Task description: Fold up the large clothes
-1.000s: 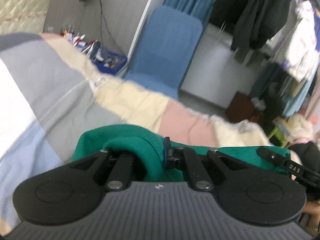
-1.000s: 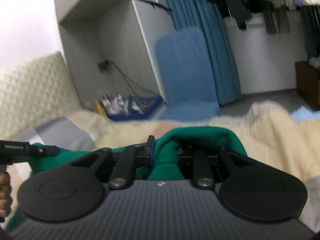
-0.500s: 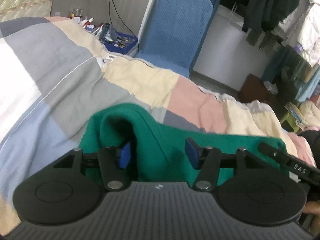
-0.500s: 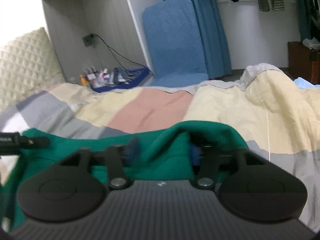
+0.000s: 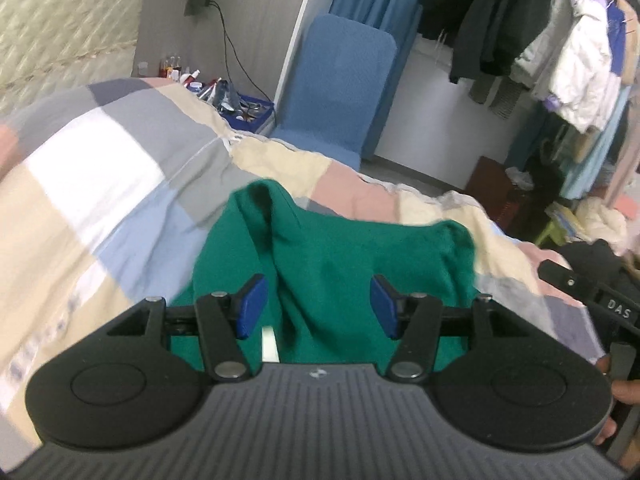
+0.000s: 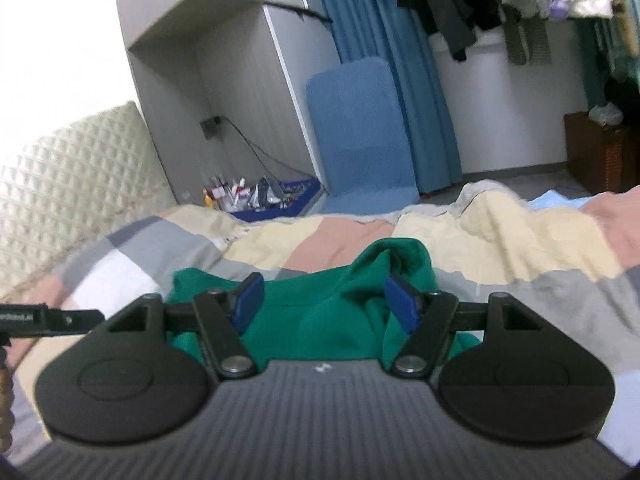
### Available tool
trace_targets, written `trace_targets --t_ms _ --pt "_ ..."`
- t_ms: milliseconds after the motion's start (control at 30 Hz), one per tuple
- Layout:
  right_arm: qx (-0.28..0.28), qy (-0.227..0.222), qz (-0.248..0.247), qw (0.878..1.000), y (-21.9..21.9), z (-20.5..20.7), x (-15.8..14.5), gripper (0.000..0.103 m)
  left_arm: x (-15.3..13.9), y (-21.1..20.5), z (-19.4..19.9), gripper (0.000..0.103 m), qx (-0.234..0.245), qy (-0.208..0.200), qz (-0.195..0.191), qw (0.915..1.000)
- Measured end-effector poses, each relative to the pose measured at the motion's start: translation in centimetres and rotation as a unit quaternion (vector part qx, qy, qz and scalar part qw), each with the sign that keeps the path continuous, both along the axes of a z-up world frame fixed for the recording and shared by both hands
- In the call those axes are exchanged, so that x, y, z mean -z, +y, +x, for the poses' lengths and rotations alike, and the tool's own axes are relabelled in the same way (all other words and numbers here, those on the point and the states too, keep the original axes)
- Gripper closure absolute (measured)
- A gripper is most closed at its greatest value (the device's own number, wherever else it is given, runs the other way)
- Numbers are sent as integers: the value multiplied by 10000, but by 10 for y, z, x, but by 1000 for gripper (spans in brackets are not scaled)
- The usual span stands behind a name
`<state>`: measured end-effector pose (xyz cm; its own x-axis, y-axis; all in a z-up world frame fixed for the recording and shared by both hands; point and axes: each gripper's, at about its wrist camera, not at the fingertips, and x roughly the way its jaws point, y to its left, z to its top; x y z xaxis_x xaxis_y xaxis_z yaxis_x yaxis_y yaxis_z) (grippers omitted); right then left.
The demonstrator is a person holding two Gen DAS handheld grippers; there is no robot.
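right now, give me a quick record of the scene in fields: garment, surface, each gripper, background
garment: green garment, bunched in a band, lying on the bed
surface: patchwork quilt in grey, white, cream, pink and blue blocks
left gripper: open, pads clear of the cloth
right gripper: open, nothing held
background: blue chair, blue curtain, hanging clothes, blue bin of small items

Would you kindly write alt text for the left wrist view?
The open left gripper hovers over a rumpled green garment lying on a patchwork quilt, its blue pads gripping nothing. Behind stand a blue chair and hanging clothes.
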<state>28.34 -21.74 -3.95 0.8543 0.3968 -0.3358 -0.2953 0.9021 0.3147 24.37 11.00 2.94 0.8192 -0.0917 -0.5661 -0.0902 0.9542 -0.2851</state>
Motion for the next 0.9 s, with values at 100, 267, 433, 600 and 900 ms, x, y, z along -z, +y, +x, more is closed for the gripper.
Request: trace_targets --t_ms 100,267,433,600,900 --pt "0 42 -22 10000 -5 -45 -13 34 -10 -15 -52 41 -91 -59 132 9999" --pt "-181 67 -230 9995 -7 -117 -17 34 -2 -38 -126 41 -92 -80 126 9998" --pt "-245 84 -497 9984 -10 -173 -7 34 13 -64 -176 41 120 -208 481 9986" --pt "-186 319 -682 9970 -12 -200 5 34 32 -74 -199 40 254 -171 728 9969" --pt "56 903 -759 9930 -19 -192 33 21 73 -61 -166 40 278 389 730 9962"
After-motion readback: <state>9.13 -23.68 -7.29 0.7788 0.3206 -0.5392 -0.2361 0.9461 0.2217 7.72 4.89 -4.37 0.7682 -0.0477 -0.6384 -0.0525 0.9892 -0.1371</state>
